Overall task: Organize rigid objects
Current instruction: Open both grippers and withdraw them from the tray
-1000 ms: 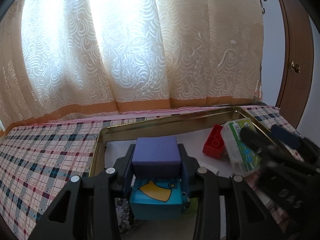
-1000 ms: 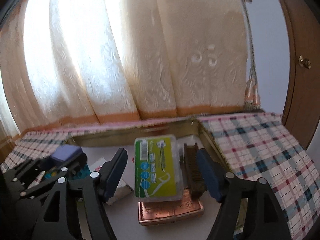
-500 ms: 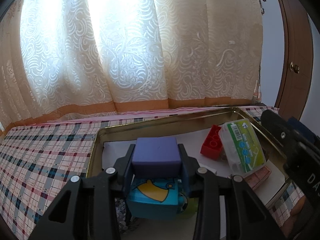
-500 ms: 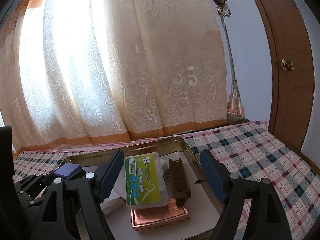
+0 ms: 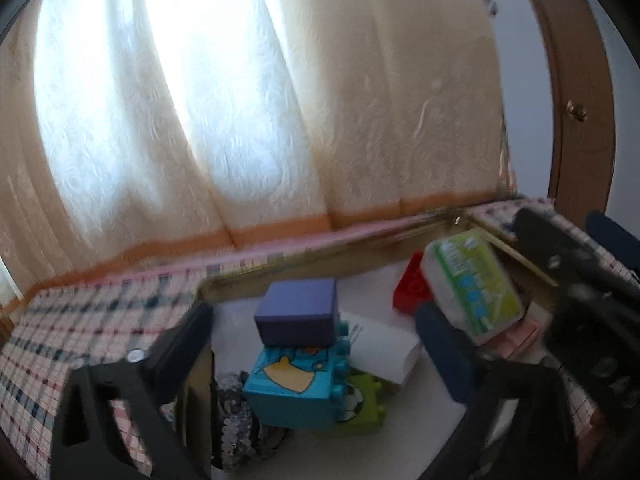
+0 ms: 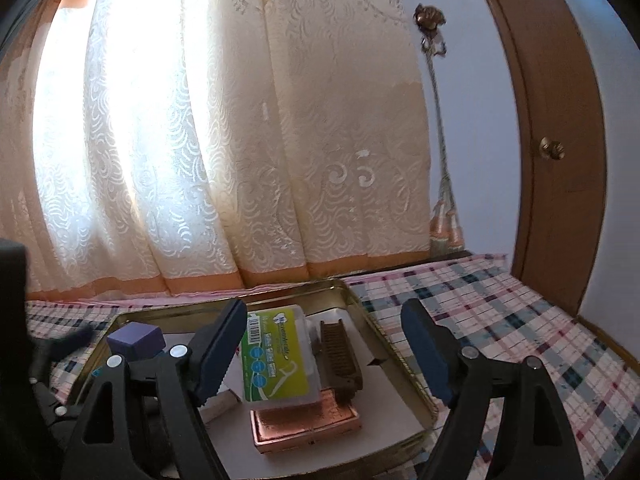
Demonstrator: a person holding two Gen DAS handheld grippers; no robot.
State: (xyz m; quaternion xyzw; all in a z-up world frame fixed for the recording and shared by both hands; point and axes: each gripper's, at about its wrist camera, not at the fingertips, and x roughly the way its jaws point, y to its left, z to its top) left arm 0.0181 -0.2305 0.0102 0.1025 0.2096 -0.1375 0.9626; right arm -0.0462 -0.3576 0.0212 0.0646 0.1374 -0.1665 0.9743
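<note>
Cream patterned curtains [image 6: 224,140] hang behind a plaid tablecloth [image 6: 500,320] that carries a shallow gold metal tray [image 6: 396,356]. At the left of the tray, the left wrist view shows a purple block [image 5: 296,316] resting on a blue toy brick [image 5: 296,384], with a green brick [image 5: 366,404] just beside it and a sequined item [image 5: 236,420] low at the left; the right wrist view shows only the purple block's top and little of what lies under it. The left gripper [image 5: 312,344] has its fingers spread wide on either side of the purple block, apart from it and holding nothing. Further right, a white box [image 5: 384,348] and a red brick [image 5: 412,292] appear only in the left view. A floss pick case [image 6: 280,360] with a green label lies on a copper-coloured tin [image 6: 308,420], and a brown comb [image 6: 340,356] sits just beside the case, seen plainly only from the right wrist. The right gripper [image 6: 320,352] hovers above the case with its fingers wide apart, gripping nothing. At far right stands a wooden door [image 6: 552,148] with a brass knob.
</note>
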